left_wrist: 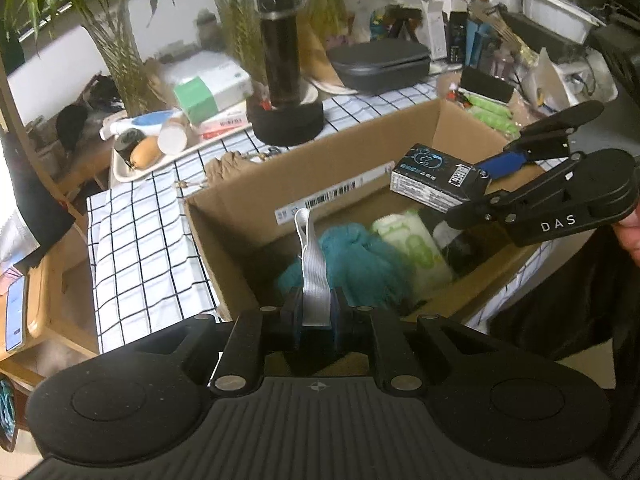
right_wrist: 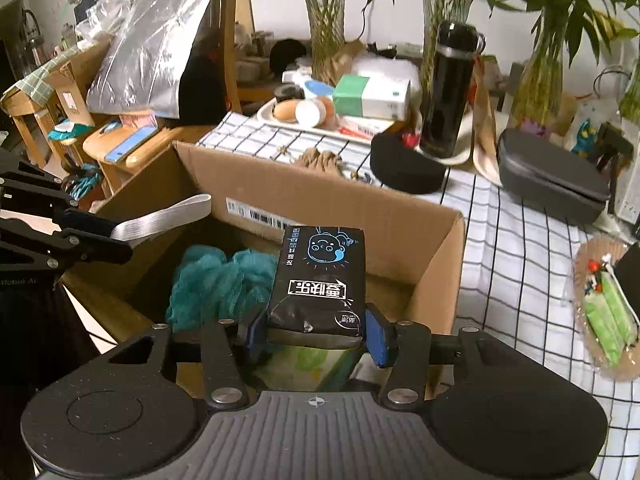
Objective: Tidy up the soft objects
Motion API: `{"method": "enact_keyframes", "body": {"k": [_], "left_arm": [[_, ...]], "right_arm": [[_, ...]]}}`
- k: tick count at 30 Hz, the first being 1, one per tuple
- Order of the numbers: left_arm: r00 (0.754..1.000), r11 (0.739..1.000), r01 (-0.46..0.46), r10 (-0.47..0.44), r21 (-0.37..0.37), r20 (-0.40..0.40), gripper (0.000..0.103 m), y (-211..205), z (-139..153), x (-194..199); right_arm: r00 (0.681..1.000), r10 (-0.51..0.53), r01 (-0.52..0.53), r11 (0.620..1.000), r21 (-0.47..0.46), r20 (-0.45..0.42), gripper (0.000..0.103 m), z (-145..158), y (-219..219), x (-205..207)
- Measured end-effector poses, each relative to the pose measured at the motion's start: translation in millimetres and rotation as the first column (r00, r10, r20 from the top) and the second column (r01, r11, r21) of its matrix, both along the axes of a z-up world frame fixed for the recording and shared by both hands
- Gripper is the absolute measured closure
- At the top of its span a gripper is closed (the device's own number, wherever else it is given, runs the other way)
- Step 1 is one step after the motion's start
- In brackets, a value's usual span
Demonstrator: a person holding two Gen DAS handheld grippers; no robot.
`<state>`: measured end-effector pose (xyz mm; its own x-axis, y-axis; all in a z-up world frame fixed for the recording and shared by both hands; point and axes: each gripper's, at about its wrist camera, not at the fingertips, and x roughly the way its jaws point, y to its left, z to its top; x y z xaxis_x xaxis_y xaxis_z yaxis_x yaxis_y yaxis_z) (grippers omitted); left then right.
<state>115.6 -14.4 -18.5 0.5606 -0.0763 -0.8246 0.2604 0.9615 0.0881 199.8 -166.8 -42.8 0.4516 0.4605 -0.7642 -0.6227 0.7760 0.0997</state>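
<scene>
An open cardboard box (left_wrist: 248, 196) (right_wrist: 400, 216) stands on the checked cloth. Inside lie a teal fluffy bundle (left_wrist: 356, 264) (right_wrist: 216, 280) and a green-and-white tissue pack (left_wrist: 416, 244) (right_wrist: 308, 364). My left gripper (left_wrist: 316, 312) is shut on a grey ribbed strap (left_wrist: 314, 276) that sticks up over the box; the strap also shows in the right wrist view (right_wrist: 160, 220). My right gripper (right_wrist: 316, 328) is shut on a black tissue pack (right_wrist: 320, 276) with a blue cartoon face, held above the box's right side (left_wrist: 436, 180).
On the cloth behind the box are a black flask (left_wrist: 280, 48) (right_wrist: 448, 88) on a black round pad (left_wrist: 288, 120), a dark grey case (left_wrist: 380, 64) (right_wrist: 552, 180), a white tray (left_wrist: 120, 164) of small items, and tan cord (right_wrist: 320, 158). Green packets (right_wrist: 608, 320) lie at right.
</scene>
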Motion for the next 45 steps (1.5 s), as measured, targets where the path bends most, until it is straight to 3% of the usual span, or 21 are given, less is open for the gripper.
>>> {"method": "enact_keyframes", "body": {"k": [14,15,17,18,19,21,27,29,36,45], "left_arm": [[1.0,1.0,-0.004,0.004,0.01,0.02,0.088,-2,-1,-2],[1.0,1.0,-0.016,0.015,0.017,0.026,0.085,-1,-1,-2],[0.999,0.999,-0.033,0.032,0.022,0.033,0.077,1,1,-1],[0.998,0.999,-0.04,0.039,0.02,0.041,0.067,2,2,-2],[0.998,0.999,-0.044,0.043,0.019,0.049,0.056,4,3,-2],[0.997,0.999,-0.043,0.042,0.008,0.071,0.052,6,7,-4],[0.987,0.998,-0.054,0.048,0.04,0.151,0.034,5,14,-9],[0.98,0.997,-0.065,0.056,0.044,0.189,0.034,7,16,-11],[0.953,0.989,-0.136,0.145,-0.052,0.265,0.033,20,26,-12],[0.923,0.974,-0.208,0.227,-0.095,0.31,0.033,30,32,-8]], "right_arm": [[0.999,0.029,-0.03,1.0,-0.008,-0.013,0.049,-2,4,-1],[1.0,0.028,-0.028,1.0,-0.004,-0.004,0.047,0,3,-1],[1.0,0.021,-0.021,1.0,0.004,0.019,0.026,2,1,-2],[0.999,0.017,-0.017,1.0,0.011,0.031,0.013,4,0,-2],[0.999,0.011,-0.012,1.0,0.018,0.048,0.007,7,-1,-3],[0.997,0.003,-0.005,1.0,0.031,0.072,0.004,10,-3,-4],[0.994,-0.011,0.008,1.0,0.028,0.106,0.0,13,-3,-3],[0.991,-0.026,0.02,0.999,0.044,0.133,0.0,16,-5,-4],[0.971,-0.132,0.104,0.984,0.143,0.201,0.0,29,-20,-1],[0.929,-0.298,0.25,0.942,0.222,0.218,0.0,36,-42,9]]}}
